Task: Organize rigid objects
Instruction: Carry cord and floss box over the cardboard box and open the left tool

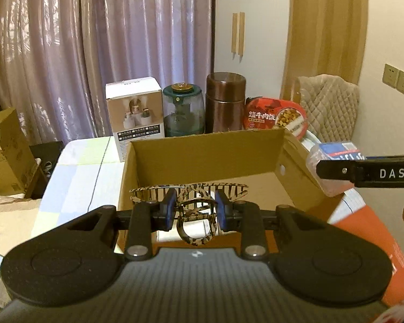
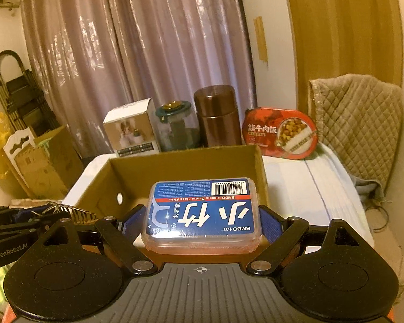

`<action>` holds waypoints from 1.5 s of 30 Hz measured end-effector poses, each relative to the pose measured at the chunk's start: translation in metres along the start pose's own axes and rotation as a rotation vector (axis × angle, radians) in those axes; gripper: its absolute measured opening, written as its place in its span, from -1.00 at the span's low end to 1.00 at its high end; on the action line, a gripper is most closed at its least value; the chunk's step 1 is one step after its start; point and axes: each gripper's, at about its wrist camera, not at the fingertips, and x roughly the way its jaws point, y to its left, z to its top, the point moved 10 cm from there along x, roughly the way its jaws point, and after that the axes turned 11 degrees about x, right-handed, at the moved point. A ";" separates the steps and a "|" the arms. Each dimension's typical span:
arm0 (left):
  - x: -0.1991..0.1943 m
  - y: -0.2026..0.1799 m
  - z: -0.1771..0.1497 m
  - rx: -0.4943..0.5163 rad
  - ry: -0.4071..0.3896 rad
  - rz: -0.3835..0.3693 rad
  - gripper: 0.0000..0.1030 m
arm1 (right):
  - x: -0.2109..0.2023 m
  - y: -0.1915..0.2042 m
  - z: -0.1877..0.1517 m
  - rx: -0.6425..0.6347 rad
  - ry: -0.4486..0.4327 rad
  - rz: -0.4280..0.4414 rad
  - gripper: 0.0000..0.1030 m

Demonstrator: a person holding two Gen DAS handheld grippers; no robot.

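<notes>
With both hands loaded, the left gripper has its blue fingers pinched tight on a tortoiseshell hair claw, gripping it across the hinge end, by the spring. Its toothed long axis runs crosswise, left to right, just ahead of the pads. Over on the other side, the right gripper stands wide, its fingers pressed on the short ends of a clear floss-pick case, blue label up, so the case's long axis spans the gap side to side.

Now the relation that matters: the open cardboard box lies straight ahead and below both loads. In the left view the claw hangs over the box's near edge. In the right view the case hangs at the near right part of the opening, and the left gripper shows low at the left edge. Neither looks clearly nearer; my guess is both drop in side by side.

Beyond the box stand a white carton, a green-lidded jar, a brown flask and a red meal tub, all in a row on the pale-covered table, with curtains behind.
</notes>
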 end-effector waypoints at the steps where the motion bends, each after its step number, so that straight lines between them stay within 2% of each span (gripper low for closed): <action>1: 0.010 0.003 0.004 0.001 0.010 -0.002 -0.51 | 0.008 -0.001 0.003 0.005 0.012 -0.002 0.63; 6: 0.047 0.010 0.005 0.014 0.056 -0.012 -0.51 | 0.047 -0.004 0.001 0.002 0.086 -0.013 0.63; 12: 0.074 0.008 -0.010 0.013 0.107 -0.038 -0.51 | 0.077 -0.015 -0.015 0.010 0.144 -0.043 0.63; 34: 0.106 0.002 -0.032 0.015 0.176 -0.062 -0.50 | 0.103 -0.028 -0.040 -0.013 0.218 -0.076 0.63; 45: 0.112 0.000 -0.039 0.017 0.194 -0.066 -0.50 | 0.106 -0.028 -0.043 -0.037 0.217 -0.079 0.63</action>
